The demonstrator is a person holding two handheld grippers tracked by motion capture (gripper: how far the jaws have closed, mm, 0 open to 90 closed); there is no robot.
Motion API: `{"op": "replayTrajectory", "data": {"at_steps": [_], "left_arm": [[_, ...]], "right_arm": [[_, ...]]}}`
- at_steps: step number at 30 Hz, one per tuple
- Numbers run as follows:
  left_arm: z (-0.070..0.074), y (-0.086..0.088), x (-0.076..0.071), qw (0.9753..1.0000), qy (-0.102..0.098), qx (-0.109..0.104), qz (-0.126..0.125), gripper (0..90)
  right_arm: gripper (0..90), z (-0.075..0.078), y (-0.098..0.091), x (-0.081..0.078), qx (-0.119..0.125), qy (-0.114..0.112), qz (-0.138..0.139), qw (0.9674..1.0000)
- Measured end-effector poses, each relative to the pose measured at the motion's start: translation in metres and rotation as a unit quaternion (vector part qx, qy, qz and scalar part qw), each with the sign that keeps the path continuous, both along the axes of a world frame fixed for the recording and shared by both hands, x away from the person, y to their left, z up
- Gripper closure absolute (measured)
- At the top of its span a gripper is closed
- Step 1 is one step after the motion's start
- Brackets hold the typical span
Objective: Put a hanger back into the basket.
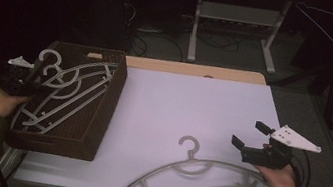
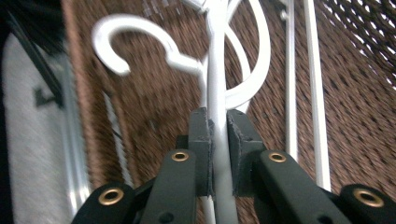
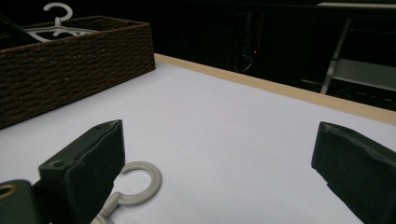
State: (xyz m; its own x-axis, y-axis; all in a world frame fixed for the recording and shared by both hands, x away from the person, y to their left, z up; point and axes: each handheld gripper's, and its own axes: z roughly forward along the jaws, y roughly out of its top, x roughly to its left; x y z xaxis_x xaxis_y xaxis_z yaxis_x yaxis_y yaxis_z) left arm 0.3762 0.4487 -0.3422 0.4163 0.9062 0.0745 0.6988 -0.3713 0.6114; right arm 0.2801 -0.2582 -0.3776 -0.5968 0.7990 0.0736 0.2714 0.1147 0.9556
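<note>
Your left tool (image 1: 29, 83) is pinched on a white hanger (image 2: 217, 93) inside the brown basket (image 1: 108, 99) at the left end of the desk (image 1: 192, 108); the left gripper view shows the jaws pressed on a thin straight bar just below the hook. At least one more hanger lies in the basket, so they may catch on each other when one is lifted.

Your right tool (image 1: 261, 139) is spread wide and holds nothing. It hovers near the right edge of the desk, just beside the shoulder of a grey hanger (image 1: 192, 176) lying flat near the front edge, hook (image 3: 140, 182) pointing toward the desk's middle.

Judging by their look, these hangers are light, rigid plastic with smooth, narrow bars. A thin bar will likely pivot in the jaws if you take it far from the balance point. The neck below the hook, where your left tool grips, looks the steadiest hold. For the grey one, the neck or the middle of the upper arm would probably swing least. It lies flat, so the lower jaw must slide under the bar.
</note>
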Motion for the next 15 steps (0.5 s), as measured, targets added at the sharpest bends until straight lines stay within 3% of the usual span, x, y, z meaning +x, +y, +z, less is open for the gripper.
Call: {"op": "replayTrajectory", "data": {"at_steps": [2, 4, 10, 15], "left_arm": [[-0.001, -0.001, 0.0, 1.0, 0.001, 0.001, -0.002, 73.5], [0.001, -0.002, -0.001, 0.9999, -0.011, -0.004, -0.001, 63.0], [0.008, -0.008, -0.002, 0.9993, -0.028, -0.026, -0.001, 50.9], [0.015, -0.019, -0.003, 0.997, -0.045, -0.063, -0.007, 40.4]], "right_arm": [[2.1, 0.0, 0.0, 0.0, 0.0, -0.002, 0.0, 1.0], [2.1, 0.001, -0.001, 0.0, 0.0, -0.003, 0.0, 1.0], [2.1, 0.001, -0.001, -0.001, 0.0, -0.004, 0.0, 1.0], [2.1, 0.002, -0.001, -0.001, -0.001, -0.006, -0.001, 1.0]]}}
